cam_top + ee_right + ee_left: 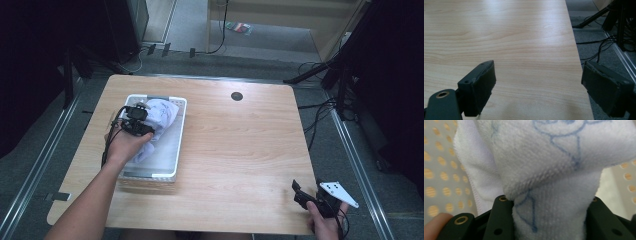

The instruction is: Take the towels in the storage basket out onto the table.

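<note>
Left tool: your left tool (141,121) was clenched on the white towel (159,114), its 2 black jaws pressing a bunched fold between them. In the left gripper view the terry cloth (549,182) bulged up out of the jaws and spread wide above them.

Left hand: your left hand (125,145) held that tool over the near-left part of the basket, forearm coming in from the bottom left of the high view.

Towel: white, with thin blue line drawing on it. It sat crumpled in the far end of the basket, its upper part gathered at your tool.

Basket: a white, shallow, rectangular plastic basket (179,145) with perforated walls stood on the left half of the counter. In the left gripper view its round holes (441,170) showed the wood behind them.

Right tool: your right tool (307,194) was released, the 2 padded jaws standing wide apart with bare wood between them. It was at the near right corner of the counter, well apart from the basket.

Right hand: your right hand (325,225) gripped that tool at the counter's near edge, the grey 3-cornered plate on top.

Counter: light wood (240,150), with 1 small dark round fitting (237,96) near the far edge.
</note>
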Motion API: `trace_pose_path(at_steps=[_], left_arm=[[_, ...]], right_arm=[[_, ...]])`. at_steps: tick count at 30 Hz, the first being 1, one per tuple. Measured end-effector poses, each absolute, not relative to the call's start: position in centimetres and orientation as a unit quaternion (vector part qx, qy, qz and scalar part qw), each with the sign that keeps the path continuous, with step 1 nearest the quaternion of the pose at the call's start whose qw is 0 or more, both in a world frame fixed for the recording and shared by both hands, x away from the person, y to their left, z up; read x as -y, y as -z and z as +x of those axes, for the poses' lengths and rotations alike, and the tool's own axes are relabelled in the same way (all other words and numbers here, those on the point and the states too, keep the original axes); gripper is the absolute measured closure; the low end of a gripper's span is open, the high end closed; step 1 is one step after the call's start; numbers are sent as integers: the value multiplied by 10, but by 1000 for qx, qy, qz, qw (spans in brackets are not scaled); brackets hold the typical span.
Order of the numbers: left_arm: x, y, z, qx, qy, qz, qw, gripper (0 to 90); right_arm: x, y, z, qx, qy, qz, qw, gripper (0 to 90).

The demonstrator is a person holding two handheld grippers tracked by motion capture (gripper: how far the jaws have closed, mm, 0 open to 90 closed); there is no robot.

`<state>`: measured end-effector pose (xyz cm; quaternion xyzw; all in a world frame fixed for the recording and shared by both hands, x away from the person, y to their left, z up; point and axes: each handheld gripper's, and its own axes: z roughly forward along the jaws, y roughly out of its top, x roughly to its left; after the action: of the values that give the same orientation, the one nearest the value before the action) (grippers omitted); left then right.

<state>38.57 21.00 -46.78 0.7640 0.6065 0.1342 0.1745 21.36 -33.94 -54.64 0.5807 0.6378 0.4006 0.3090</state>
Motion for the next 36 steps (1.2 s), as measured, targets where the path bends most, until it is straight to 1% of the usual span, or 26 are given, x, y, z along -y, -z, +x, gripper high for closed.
trace_pose_path(at_steps=[4,25,32,36], left_arm=[[-211,457,384,-604,-129,768,172,619],[-216,396,374,-602,-146,763,183,617],[-216,383,372,-599,-151,766,178,616],[-212,378,371,-598,-156,764,187,615]], right_arm=[[339,546,214,-637,-402,581,309,125],[340,546,213,-636,-402,581,310,125],[340,546,214,-637,-401,581,310,125],[340,546,214,-637,-401,581,310,125]])
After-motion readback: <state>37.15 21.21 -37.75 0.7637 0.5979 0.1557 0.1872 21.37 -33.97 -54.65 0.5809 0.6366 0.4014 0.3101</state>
